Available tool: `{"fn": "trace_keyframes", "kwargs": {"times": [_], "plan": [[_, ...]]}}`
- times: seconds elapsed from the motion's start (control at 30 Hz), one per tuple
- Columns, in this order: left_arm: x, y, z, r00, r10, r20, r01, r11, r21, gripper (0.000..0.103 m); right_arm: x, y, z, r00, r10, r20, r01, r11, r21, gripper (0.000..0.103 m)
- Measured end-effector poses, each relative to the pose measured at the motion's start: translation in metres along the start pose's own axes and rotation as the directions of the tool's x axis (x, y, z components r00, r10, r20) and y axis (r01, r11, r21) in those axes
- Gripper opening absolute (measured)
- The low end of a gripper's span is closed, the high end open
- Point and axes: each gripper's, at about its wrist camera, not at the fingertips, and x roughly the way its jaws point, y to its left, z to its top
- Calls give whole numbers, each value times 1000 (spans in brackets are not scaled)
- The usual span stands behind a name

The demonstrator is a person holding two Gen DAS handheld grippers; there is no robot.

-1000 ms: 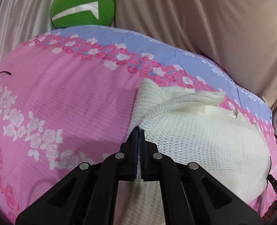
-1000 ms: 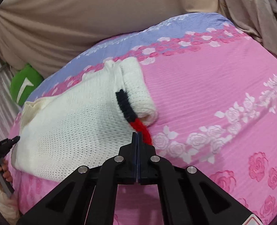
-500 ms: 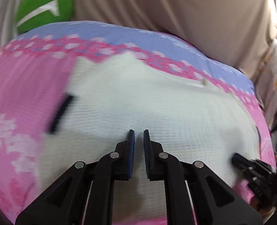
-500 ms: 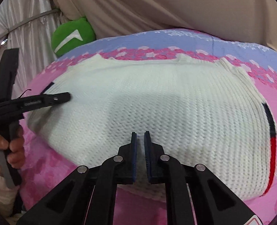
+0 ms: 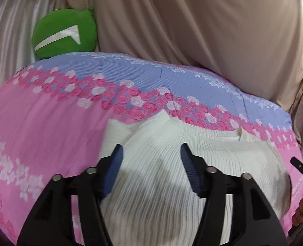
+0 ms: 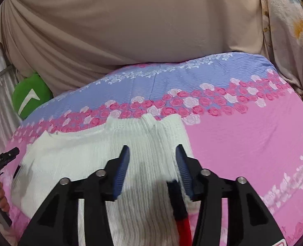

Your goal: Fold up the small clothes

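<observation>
A pink rose-print bed point(image 5: 48, 127) carries the white knit sweater point(image 5: 223, 160), spread flat below both tools. The left hand-held gripper point(image 5: 151, 153) and right hand-held gripper point(image 6: 152, 153) hover over it, jaws just opened about halfway, gripping nothing, the knit beneath their gaps.

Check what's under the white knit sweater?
The white knit sweater lies on the pink floral bedsheet. Sheet shows all around it; whatever is beneath the knit itself is covered.

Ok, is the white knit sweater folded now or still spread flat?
Folded, at least partly. The white knit sweater lies on the pink bedspread with its black-and-red trim doubled over on top; how neat it is cannot be told through blur.
</observation>
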Motion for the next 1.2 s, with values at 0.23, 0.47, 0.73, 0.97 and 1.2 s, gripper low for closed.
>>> {"fn": "trace_keyframes", "kwargs": {"times": [0.23,0.47,0.73,0.97,1.2], "plan": [[48,5,-6,995,63,-76,-63,998,-3,53,44,3,3,995,26,-96,-27,1000,-9,9],[56,-3,-12,989,140,-40,-137,988,66,52,47,-19,14,997,-44,-62,45,999,25,8],[58,-9,-14,984,174,-29,-171,980,99,54,-15,45,6,992,-43,117,53,995,-80,15],[58,-13,-17,980,199,-20,-196,974,117,55,8,176,-59,936,314,-158,-348,893,-284,16],[58,-12,-19,980,196,-16,-193,973,123,55,21,138,-66,960,225,-168,-263,931,-252,4]]}}
